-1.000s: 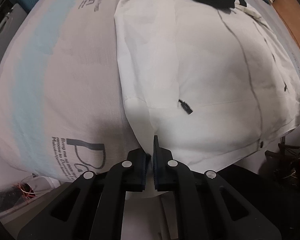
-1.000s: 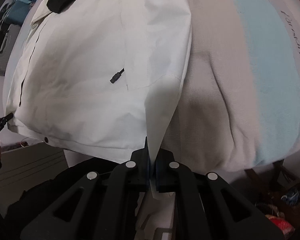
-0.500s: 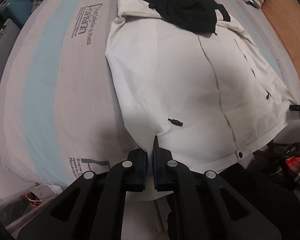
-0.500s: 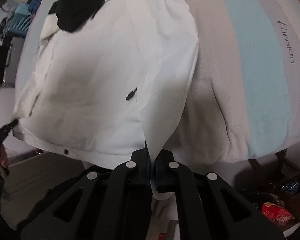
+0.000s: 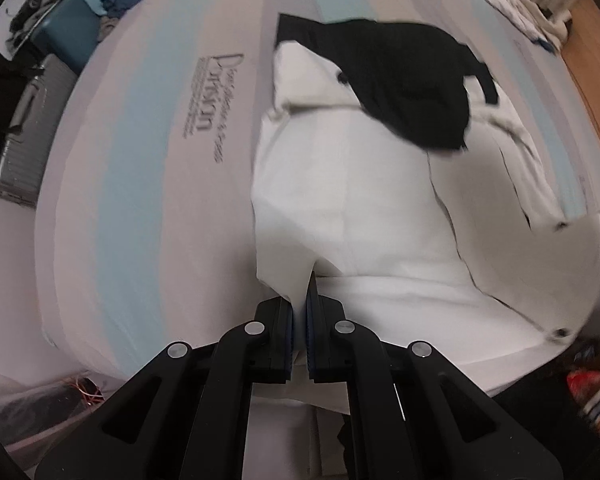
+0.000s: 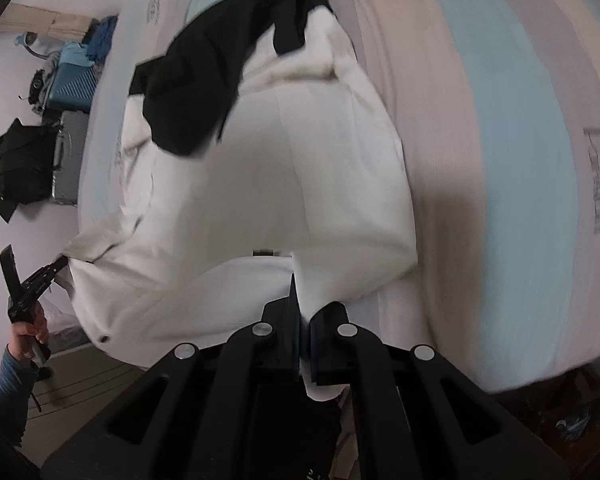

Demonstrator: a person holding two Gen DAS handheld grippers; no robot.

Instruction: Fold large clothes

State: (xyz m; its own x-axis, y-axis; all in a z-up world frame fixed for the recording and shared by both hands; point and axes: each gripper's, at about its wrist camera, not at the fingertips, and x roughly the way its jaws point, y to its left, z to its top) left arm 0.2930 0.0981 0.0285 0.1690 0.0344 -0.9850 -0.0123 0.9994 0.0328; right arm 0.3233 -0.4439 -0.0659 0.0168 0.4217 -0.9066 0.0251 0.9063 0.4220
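Jacket [image 5: 380, 208] hem is pinched in both closed tools, left [image 5: 300, 300] and right [image 6: 304, 308].

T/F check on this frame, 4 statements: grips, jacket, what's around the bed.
1. Both the left gripper and the right gripper are shut on the white jacket. True.
2. The jacket's hood lining is red. False: it is black.
3. The jacket lies on a striped mattress with printed lettering. True.
4. A teal suitcase sits on the jacket. False: it stands beside the mattress.
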